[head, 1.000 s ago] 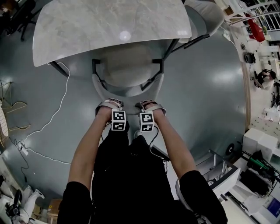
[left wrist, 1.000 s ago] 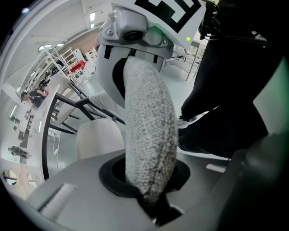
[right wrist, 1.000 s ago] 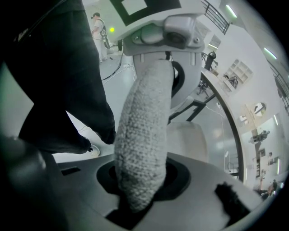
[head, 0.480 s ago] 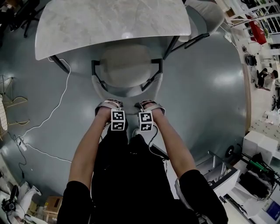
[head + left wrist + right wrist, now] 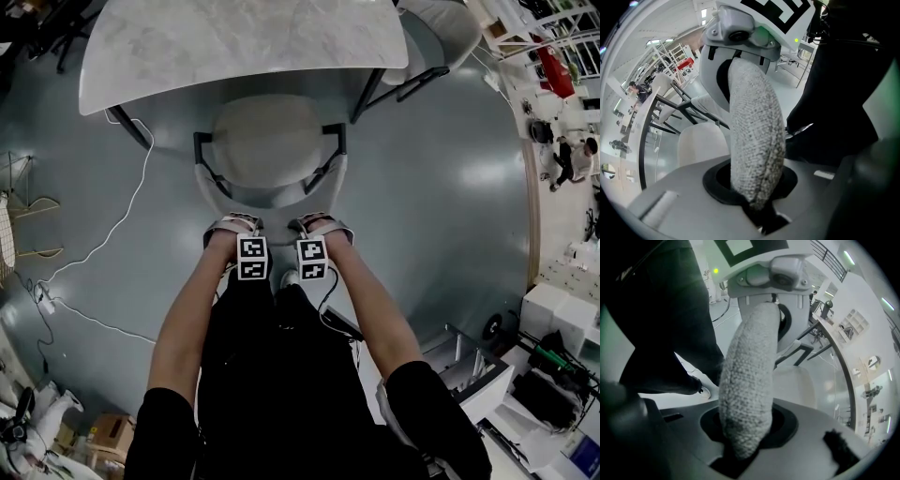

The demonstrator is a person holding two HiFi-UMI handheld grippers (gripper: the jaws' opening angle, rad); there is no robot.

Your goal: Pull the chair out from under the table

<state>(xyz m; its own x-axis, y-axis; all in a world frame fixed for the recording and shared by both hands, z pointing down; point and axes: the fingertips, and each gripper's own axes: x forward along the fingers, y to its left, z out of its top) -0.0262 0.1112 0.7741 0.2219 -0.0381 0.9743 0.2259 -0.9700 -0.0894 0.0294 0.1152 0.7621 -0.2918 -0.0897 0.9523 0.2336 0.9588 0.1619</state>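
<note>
Grey floor (image 5: 441, 216) all round, and the pale table (image 5: 244, 42) sat at the top of the head view. The chair (image 5: 267, 136) stood just below it. Nearly all of its seat was clear of the tabletop, with only the far edge at the table's near edge. On the curved back (image 5: 272, 199) sat the left gripper (image 5: 236, 223) and right gripper (image 5: 320, 223), side by side, each pinching the nubbly fabric rim between its jaws. A thin white cable (image 5: 122, 234) lay off left.

Open floor (image 5: 441, 216) flanks the chair (image 5: 270, 136) (table (image 5: 244, 42) close beyond, cable (image 5: 141, 202) lying left).
</note>
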